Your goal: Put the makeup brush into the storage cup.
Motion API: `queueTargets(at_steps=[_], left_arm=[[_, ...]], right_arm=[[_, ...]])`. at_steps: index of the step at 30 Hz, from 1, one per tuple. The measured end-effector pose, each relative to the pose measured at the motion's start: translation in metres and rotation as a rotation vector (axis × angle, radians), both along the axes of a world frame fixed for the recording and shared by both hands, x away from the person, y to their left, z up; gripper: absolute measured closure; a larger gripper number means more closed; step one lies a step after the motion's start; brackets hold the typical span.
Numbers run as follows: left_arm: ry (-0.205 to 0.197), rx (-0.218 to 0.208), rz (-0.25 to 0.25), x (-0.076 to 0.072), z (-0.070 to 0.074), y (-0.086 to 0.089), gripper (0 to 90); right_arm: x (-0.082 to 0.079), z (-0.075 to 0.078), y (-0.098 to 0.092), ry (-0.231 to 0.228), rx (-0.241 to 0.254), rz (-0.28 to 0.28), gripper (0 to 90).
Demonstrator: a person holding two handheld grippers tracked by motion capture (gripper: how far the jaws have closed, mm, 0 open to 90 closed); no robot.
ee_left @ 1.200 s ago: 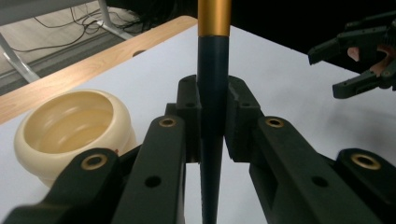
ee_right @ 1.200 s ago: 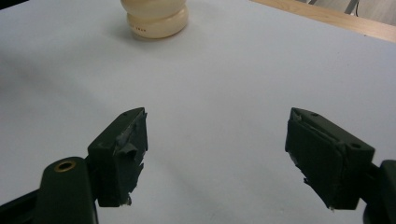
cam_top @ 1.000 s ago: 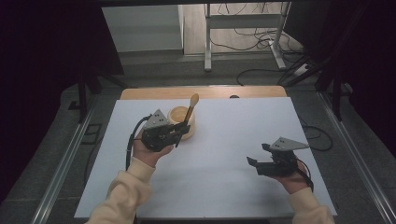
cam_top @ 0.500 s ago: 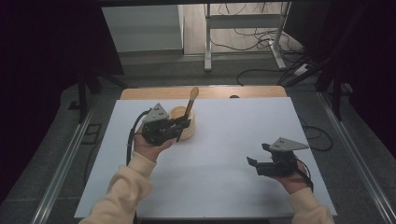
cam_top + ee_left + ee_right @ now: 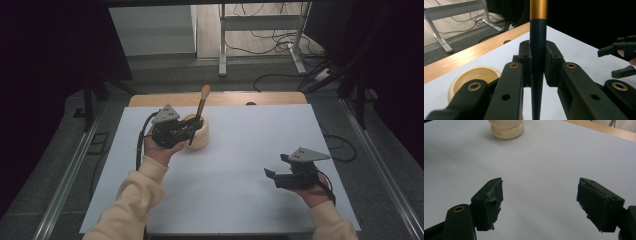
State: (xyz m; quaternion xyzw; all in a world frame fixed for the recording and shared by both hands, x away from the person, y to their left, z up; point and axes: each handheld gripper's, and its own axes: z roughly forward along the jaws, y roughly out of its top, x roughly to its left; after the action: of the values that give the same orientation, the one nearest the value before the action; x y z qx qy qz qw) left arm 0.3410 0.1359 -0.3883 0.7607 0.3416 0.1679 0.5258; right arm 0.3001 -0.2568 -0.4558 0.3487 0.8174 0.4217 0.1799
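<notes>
My left gripper [image 5: 192, 132] is shut on the dark tapered handle of a brush [image 5: 202, 102], which stands nearly upright with its gold ferrule and tan tip at the top. In the left gripper view the pads clamp the brush handle [image 5: 538, 47] from both sides. A cream round bowl [image 5: 202, 137] stands on the white sheet just right of that gripper, and the brush's lower end hangs by its rim. My right gripper [image 5: 270, 176] hovers low at the sheet's right front, open with nothing between its fingers [image 5: 489, 202]. The cream bowl [image 5: 506, 128] sits far ahead of it.
A white sheet [image 5: 240, 150] covers the table, with a wooden strip [image 5: 150, 100] bare along the far edge and a small hole [image 5: 250, 104] in it. Beyond lie a floor with cables and a metal table frame [image 5: 260, 30]. Dark curtains flank both sides.
The left gripper and the brush have risen slightly and drifted a little away from the person. The right gripper has stayed put.
</notes>
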Motion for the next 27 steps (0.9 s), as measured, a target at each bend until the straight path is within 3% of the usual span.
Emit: queueTargets(at_steps=[6, 27], left_arm=[[-0.001, 0.003, 0.016, 0.008, 0.000, 0.001, 78.7], [0.029, -0.047, 0.052, 0.030, -0.010, 0.008, 78.6]], right_arm=[[0.000, 0.000, -0.001, 0.001, -0.001, -0.002, 21.5], [0.000, -0.001, 0.000, 0.003, -0.009, -0.002, 21.5]])
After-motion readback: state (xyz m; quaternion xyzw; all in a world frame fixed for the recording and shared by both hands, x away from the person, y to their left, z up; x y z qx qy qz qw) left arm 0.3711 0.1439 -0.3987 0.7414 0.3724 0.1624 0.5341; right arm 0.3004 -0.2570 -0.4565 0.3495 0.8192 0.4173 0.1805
